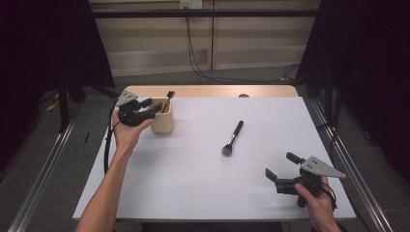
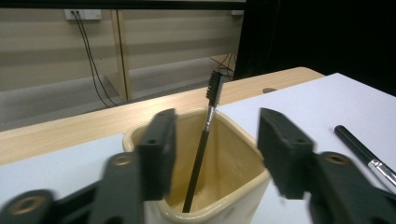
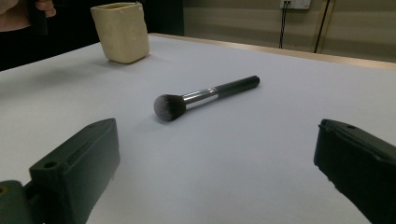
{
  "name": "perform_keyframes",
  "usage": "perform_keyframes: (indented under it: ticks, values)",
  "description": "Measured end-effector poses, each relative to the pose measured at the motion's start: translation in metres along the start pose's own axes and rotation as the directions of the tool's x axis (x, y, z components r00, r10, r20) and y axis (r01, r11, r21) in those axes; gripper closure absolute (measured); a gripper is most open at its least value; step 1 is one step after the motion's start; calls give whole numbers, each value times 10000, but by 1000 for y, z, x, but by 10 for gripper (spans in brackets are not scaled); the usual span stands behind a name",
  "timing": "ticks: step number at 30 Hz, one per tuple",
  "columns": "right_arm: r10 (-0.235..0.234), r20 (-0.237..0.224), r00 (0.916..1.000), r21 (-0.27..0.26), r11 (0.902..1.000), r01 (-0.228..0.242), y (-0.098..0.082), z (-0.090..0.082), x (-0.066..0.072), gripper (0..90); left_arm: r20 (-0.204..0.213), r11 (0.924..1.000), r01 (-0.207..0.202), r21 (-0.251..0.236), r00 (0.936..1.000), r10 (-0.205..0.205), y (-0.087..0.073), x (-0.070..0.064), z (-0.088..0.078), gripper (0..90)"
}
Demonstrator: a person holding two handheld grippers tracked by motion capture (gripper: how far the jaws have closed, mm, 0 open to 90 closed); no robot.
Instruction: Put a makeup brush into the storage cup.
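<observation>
Slim spoolie brush (image 2: 201,154): upright, leaning inside the cream cup (image 1: 163,123) at the tabletop's (image 1: 193,183) left rear; left gripper (image 1: 155,107) above the cup rim, fingers parted, gripping nothing; powder brush (image 1: 232,138): lying mid-tabletop; right gripper (image 1: 282,166): near right, fingers wide, empty.

The counter (image 1: 203,188) carried a white sheet over a wooden top, with a strip of wood exposed along the far edge. A cream holder (image 1: 162,122) stood near its far left corner. A black-handled powder brush (image 1: 232,137) lay flat near the centre, well apart from the holder. A small dark mark on the far wooden strip could not be identified.
</observation>
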State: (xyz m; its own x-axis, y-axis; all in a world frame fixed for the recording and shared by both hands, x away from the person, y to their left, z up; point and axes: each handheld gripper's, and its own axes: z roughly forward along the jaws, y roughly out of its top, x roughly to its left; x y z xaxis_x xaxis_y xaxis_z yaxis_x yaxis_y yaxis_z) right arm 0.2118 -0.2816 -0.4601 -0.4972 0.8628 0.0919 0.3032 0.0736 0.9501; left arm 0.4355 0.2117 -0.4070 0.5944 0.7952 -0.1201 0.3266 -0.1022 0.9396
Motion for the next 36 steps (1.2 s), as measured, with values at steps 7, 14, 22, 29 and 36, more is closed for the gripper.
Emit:
perform_keyframes:
  ticks: [7,14,22,29,36]
  values:
    - [-1,-4,10000,0,10000,1,0,0,0,0,-78,9997,209,102,9998,-209,2,-2,-3,240]
    - [-11,-10,10000,-4,10000,11,0,0,0,0,-146,9997,234,99,9996,-233,3,-2,-9,114]
    - [19,-6,10000,-17,10000,-19,0,1,0,0,-66,9998,222,-21,9997,-222,3,-4,-18,54]
    - [20,4,10000,-24,10000,-20,0,1,0,0,28,9999,116,-55,9999,-116,0,-5,-26,15]
    - [25,-6,10000,-10,10000,-25,0,1,0,0,224,9999,137,33,9997,-138,-6,-9,-34,15]
